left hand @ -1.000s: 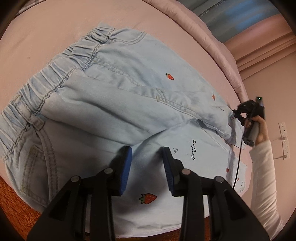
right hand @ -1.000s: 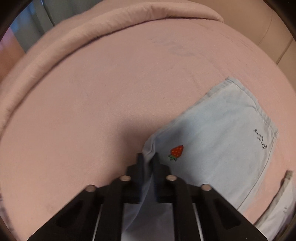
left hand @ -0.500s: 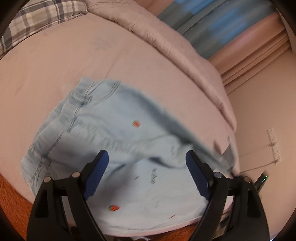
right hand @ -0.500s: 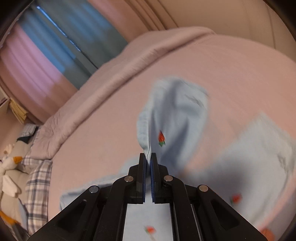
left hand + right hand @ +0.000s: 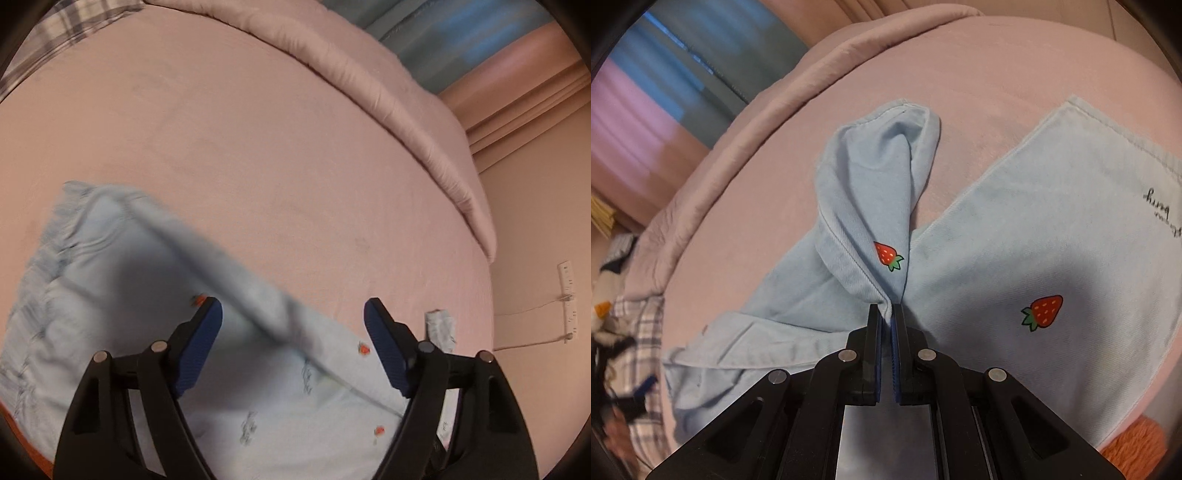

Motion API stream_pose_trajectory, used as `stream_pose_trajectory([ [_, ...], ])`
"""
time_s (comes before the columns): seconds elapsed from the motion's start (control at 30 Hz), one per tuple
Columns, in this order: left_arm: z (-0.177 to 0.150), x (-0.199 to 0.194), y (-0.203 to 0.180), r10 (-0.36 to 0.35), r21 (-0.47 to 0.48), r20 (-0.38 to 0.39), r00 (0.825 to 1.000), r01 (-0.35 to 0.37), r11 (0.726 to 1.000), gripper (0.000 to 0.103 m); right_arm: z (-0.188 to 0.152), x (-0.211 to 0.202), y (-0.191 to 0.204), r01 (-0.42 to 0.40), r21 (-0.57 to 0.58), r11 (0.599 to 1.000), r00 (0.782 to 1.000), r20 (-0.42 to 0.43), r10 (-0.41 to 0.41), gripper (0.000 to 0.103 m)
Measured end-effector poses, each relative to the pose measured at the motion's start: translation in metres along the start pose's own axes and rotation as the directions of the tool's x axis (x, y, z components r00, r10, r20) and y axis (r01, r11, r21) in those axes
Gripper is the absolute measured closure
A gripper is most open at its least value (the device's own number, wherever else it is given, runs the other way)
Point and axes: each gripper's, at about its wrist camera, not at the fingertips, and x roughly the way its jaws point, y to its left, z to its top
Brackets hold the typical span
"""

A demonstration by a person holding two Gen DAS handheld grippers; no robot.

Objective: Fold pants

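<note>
Light blue denim pants (image 5: 110, 314) printed with red strawberries lie on a pink bed, blurred in the left wrist view. My left gripper (image 5: 293, 306) hovers above them with its jaws wide and closing, and nothing is pinched between the blue pads (image 5: 201, 343). In the right wrist view my right gripper (image 5: 886, 310) is shut on the edge of one pant leg (image 5: 871, 184), which stands up from the jaws in a twisted fold. The other pant leg (image 5: 1034, 240) lies flat to the right of it.
The pink sheet (image 5: 258, 147) covers the bed, with a rolled pink duvet (image 5: 388, 92) along its far side. A plaid pillow (image 5: 74, 22) sits at the head. Curtains (image 5: 683, 74) and a wall socket (image 5: 567, 291) lie beyond. An orange bed edge (image 5: 1137, 443) shows near me.
My left gripper has opened wide and drawn up and back from the pants. My right gripper, still shut, has carried the pant leg's edge across so that the leg bunches up.
</note>
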Motion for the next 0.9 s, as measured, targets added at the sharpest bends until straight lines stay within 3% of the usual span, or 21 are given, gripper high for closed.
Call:
stream_pose_trajectory([
  [0.13, 0.002, 0.045, -0.001, 0.129, 0.022, -0.079, 0.988, -0.128, 0.992, 0.052, -0.003, 0.001, -0.001, 0.011, -0.018, 1.000, 1.000, 0.008, -0.011, 0.099],
  [0.17, 0.001, 0.053, 0.002, 0.143, 0.022, -0.099, 0.985, -0.142, 0.990, 0.071, -0.007, 0.004, -0.003, 0.008, -0.014, 1.000, 1.000, 0.009, -0.008, 0.099],
  [0.23, -0.003, 0.058, 0.010, 0.133, -0.002, -0.096, 0.986, -0.134, 0.991, 0.094, -0.010, 0.008, -0.005, -0.004, -0.002, 1.000, 1.000, 0.009, 0.004, 0.099],
  [0.37, -0.018, 0.038, 0.014, 0.103, 0.011, -0.017, 0.995, -0.103, 0.995, 0.097, -0.009, 0.009, -0.007, -0.011, -0.006, 1.000, 1.000, 0.004, 0.011, 0.099],
  [0.57, -0.043, -0.022, 0.008, 0.029, 0.070, 0.099, 0.995, -0.036, 0.997, 0.097, -0.003, -0.007, -0.005, -0.034, -0.001, 0.999, 0.999, 0.003, 0.034, 0.099],
  [0.73, -0.083, -0.065, 0.008, 0.013, 0.163, 0.177, 0.984, -0.042, 0.986, 0.097, 0.001, -0.043, 0.006, -0.017, -0.077, 0.997, 0.996, 0.081, 0.023, 0.099],
  [0.9, -0.119, -0.073, 0.028, -0.003, 0.156, 0.152, 0.988, -0.021, 0.987, 0.097, -0.008, -0.060, 0.009, 0.032, -0.124, 0.992, 0.994, 0.109, -0.018, 0.099],
])
